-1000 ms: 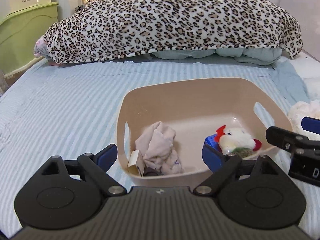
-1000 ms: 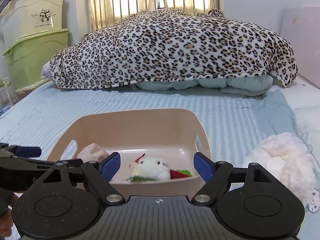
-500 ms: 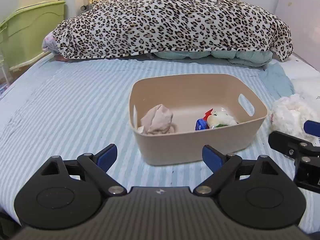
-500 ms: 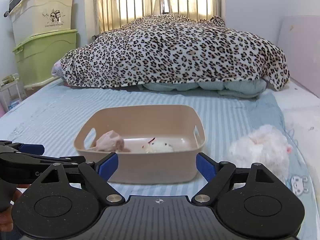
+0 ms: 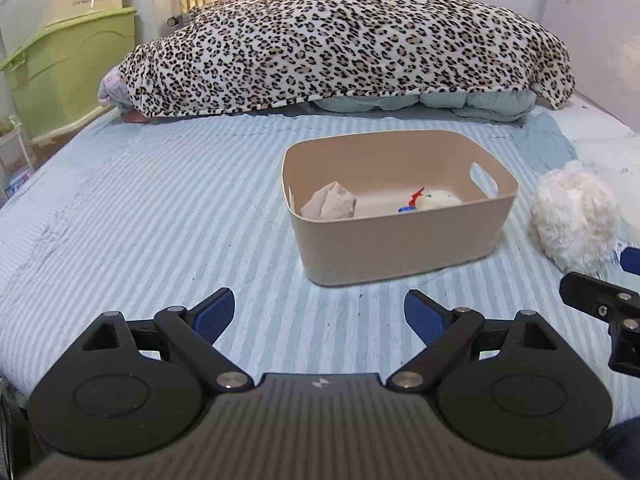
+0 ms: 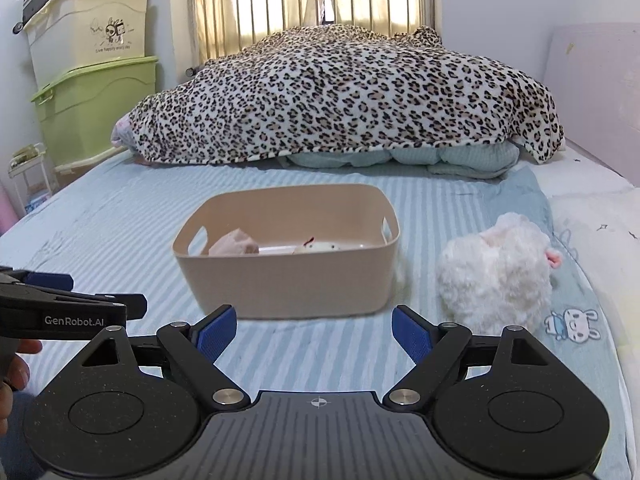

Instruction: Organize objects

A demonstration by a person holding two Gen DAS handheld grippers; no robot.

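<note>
change: both grippers now sit farther back from the tub than a second ago, no longer at its rim | left gripper: jaws wide apart, empty | right gripper: jaws wide apart, empty | tub: on striped sheet, ahead of both jaws, holds crumpled cloth and small toy | fluffy plush: just right of tub, outside it
</note>
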